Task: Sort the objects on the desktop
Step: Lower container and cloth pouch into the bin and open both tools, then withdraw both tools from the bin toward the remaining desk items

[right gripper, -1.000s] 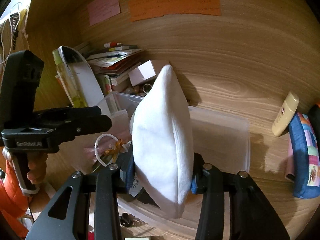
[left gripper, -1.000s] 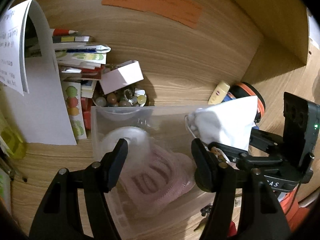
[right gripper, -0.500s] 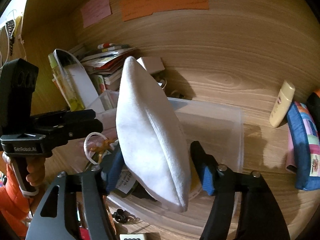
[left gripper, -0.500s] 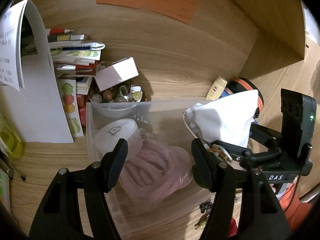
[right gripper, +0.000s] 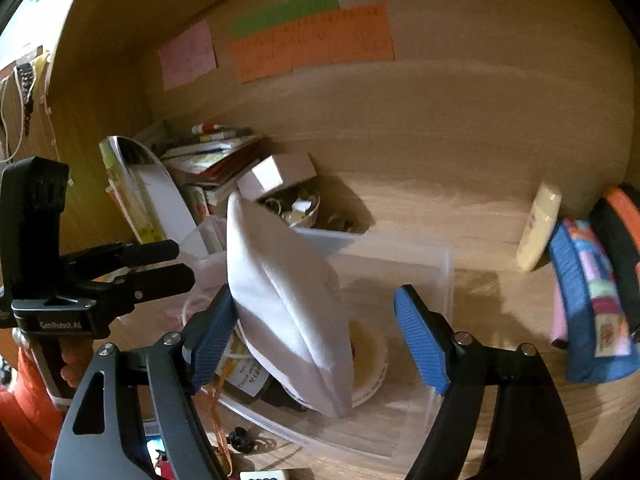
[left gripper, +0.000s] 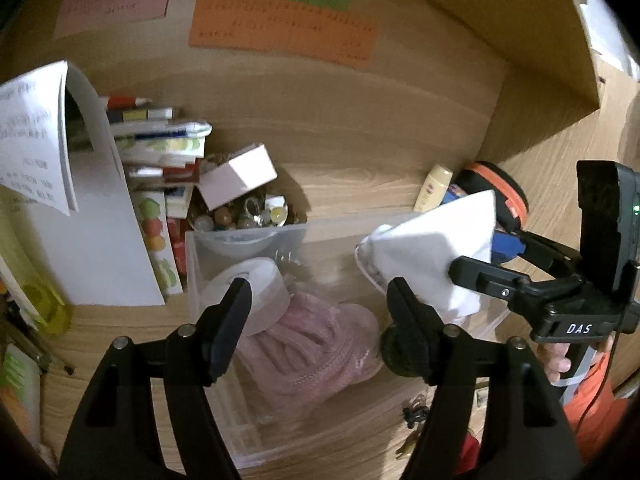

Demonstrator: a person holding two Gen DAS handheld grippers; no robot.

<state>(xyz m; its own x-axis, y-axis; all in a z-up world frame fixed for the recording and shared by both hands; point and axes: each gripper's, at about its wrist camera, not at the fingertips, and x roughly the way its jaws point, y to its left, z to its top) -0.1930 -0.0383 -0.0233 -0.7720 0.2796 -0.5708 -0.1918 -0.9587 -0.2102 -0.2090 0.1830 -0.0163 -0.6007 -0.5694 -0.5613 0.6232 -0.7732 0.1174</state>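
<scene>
Where ribbed blue jaws gape, mask [right gripper: 288, 304] sags.

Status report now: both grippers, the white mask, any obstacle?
Right gripper open, white face mask leaning on its left finger, over clear plastic bin. Left gripper open, empty. Bin already holds pink pouch.

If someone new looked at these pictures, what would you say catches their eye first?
Probably the white face mask, leaning between the wide-open blue fingers of the right gripper above the clear plastic box. Next, the pink knitted bundle inside that box, just past the open left gripper. Then the orange note stuck on the wooden back wall.
</scene>
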